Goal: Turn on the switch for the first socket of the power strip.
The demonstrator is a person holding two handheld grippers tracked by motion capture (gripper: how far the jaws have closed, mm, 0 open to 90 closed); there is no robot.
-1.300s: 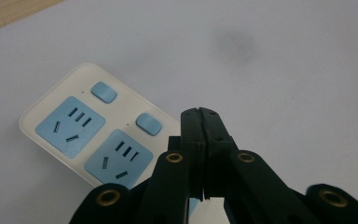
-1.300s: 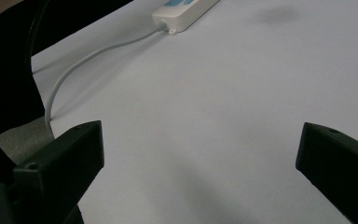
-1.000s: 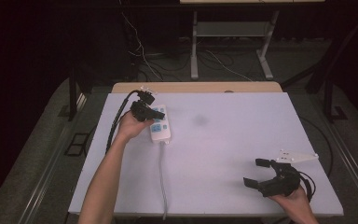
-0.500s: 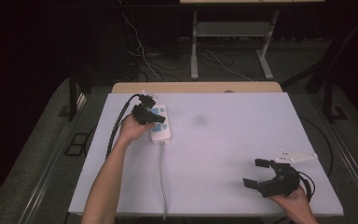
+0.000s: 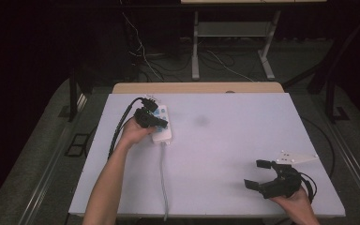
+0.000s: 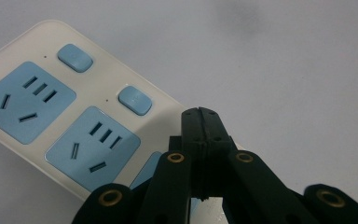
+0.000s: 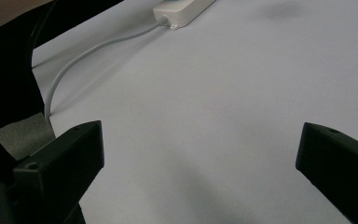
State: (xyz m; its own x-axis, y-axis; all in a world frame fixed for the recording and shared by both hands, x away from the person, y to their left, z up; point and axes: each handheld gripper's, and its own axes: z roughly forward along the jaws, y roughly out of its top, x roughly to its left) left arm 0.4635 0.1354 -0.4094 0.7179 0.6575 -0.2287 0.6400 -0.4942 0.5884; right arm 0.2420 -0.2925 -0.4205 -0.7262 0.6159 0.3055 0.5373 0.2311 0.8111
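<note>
One white plastic power strip (image 5: 161,125) with pale blue socket faces lies in the upper left of the high view, on the flat white table (image 5: 225,140), and it is the only loose thing there. The left gripper (image 5: 150,118) sits over it, its black jaws pressed together with nothing between them. In the left gripper view the closed tips (image 6: 200,122) point down at the strip's top, just beside a small blue rocker switch (image 6: 135,99); whether they touch the casing is hard to say from this angle.

The strip looks like a stiff, hard shell, fairly light, smooth and probably slippery against the table, so a push on a switch could slide it unless it is steadied. Its long side edges look like the sound place to take hold, not the socket faces. Its grey round cable (image 5: 163,180) runs from the near end down to the bottom edge of the frame; being limp, it will drag and tug the strip if it is lifted.

At the lower right, the right gripper (image 5: 262,174) rests low over bare table, jaws spread wide and holding nothing, well apart from the strip.
</note>
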